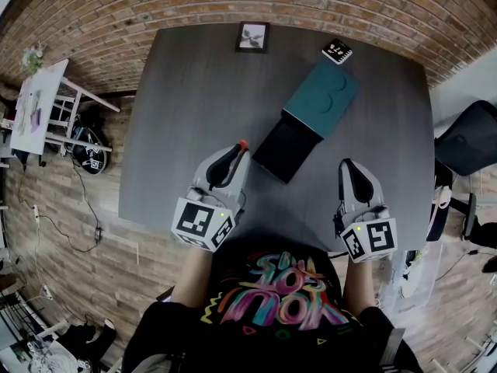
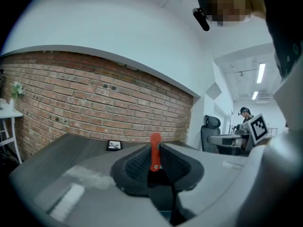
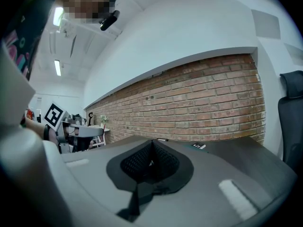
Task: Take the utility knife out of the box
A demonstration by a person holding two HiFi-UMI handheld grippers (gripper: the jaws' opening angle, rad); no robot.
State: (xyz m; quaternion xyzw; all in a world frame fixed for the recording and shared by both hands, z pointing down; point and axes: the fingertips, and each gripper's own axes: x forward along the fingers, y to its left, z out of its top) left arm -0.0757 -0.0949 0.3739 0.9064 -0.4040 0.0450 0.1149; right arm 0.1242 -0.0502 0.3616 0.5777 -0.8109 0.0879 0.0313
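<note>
A teal box (image 1: 320,95) lies on the dark grey table (image 1: 194,92), with its black inner tray (image 1: 285,150) slid out toward me. My left gripper (image 1: 237,152) hovers just left of the tray, shut on a slim red utility knife (image 1: 242,144). In the left gripper view the knife (image 2: 155,150) stands upright, pinched between the black pads, its red end poking above the left gripper (image 2: 155,163). My right gripper (image 1: 347,166) sits right of the tray near the table's front edge. In the right gripper view, the right gripper (image 3: 151,157) has its pads together with nothing between them.
A small framed picture (image 1: 252,37) and a black-and-white marker tile (image 1: 337,51) lie at the table's far edge. A black office chair (image 1: 470,138) stands to the right, and a white side table (image 1: 35,107) to the left. A brick wall runs behind.
</note>
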